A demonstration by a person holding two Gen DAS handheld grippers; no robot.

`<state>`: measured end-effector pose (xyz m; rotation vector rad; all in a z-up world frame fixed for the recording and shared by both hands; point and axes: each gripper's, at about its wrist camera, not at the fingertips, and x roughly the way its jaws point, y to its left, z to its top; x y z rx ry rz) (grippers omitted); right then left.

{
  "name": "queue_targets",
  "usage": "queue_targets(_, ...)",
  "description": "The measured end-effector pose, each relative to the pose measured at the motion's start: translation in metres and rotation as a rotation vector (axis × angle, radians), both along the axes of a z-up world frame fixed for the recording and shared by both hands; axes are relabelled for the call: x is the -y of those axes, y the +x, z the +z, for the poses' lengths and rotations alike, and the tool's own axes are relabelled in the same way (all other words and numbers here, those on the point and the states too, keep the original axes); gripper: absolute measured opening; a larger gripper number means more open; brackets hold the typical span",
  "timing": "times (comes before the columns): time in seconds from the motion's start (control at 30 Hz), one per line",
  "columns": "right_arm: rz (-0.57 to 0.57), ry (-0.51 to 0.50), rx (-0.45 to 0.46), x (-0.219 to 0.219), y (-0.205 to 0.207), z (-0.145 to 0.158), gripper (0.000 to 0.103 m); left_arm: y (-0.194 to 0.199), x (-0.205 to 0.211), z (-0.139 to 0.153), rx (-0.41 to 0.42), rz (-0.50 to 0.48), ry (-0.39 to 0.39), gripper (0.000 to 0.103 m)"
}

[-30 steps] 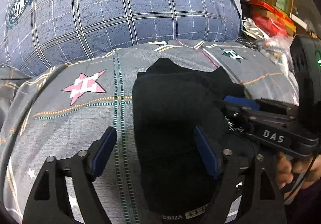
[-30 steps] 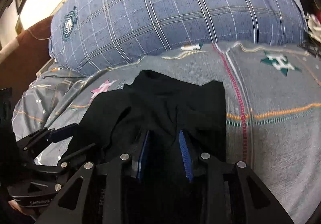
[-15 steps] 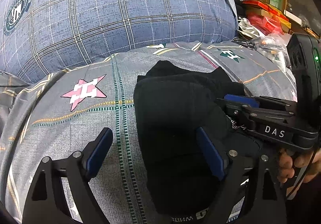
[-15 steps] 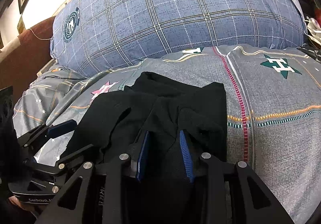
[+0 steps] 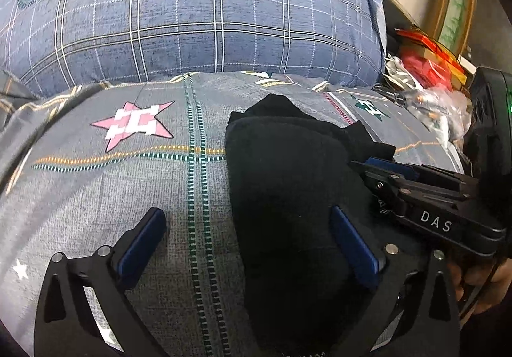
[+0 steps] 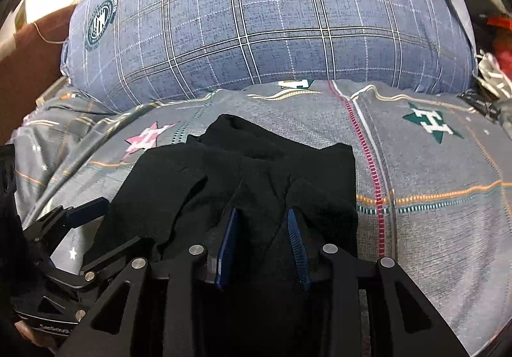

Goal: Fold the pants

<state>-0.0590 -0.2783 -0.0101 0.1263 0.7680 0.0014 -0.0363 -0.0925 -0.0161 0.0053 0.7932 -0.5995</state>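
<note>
The right gripper (image 6: 262,241) pinches a raised ridge of the black pants (image 6: 256,171), bunched at lower centre on the grey bedspread (image 6: 432,197). The left gripper (image 5: 246,241) is spread wide, one pad over the pants. A blue plaid pillow (image 6: 272,24) fills the upper frame.

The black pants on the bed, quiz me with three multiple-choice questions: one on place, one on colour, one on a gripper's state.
1. Where does the pillow lie from the pants?
A) beyond them B) under them C) on them
2. What colour is the star left of the pants?
A) yellow B) pink C) black
3. The left hand-held gripper is:
A) shut on the pillow B) out of view C) open

Answers: 1 A, the pillow rises behind the pants; 2 B, pink and white print; 3 C, its fingers stand wide apart.
</note>
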Motion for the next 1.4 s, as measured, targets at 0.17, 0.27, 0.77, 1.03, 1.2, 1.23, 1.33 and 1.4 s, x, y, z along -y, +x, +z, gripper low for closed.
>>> queue_targets(0.17, -0.009, -0.026, -0.006, -0.003, 0.0, 0.001, 0.035, -0.005, 0.002, 0.0, 0.042, 0.006, 0.015, 0.103)
queue_targets(0.27, -0.011, -0.05, -0.004, -0.005, 0.0, 0.001, 0.036, -0.007, 0.002, 0.0, 0.065, 0.006, 0.022, 0.103)
queue_targets(0.77, -0.015, -0.08, -0.009, -0.008, 0.003, -0.001, 0.037, -0.001, -0.006, -0.009, 0.006, 0.011, -0.05, 0.103)
queue_targets(1.03, -0.008, -0.062, -0.006, -0.006, 0.004, -0.003, 0.038, 0.0, -0.006, -0.009, -0.009, 0.006, -0.064, 0.103)
queue_targets(1.2, 0.005, -0.046, 0.003, -0.004, 0.001, -0.003, 0.038, 0.004, -0.008, -0.005, -0.062, -0.016, -0.072, 0.103)
queue_targets(1.23, 0.009, -0.045, 0.006, -0.004, 0.001, -0.003, 0.038, 0.005, -0.009, -0.003, -0.067, -0.019, -0.073, 0.103)
queue_targets(1.33, 0.015, -0.057, 0.016, -0.005, -0.002, 0.0, 0.039, 0.004, -0.013, 0.006, -0.046, -0.023, -0.066, 0.103)
queue_targets(1.4, 0.016, -0.081, 0.042, -0.006, -0.007, 0.006, 0.042, 0.006, -0.018, 0.013, -0.027, -0.014, -0.075, 0.103)
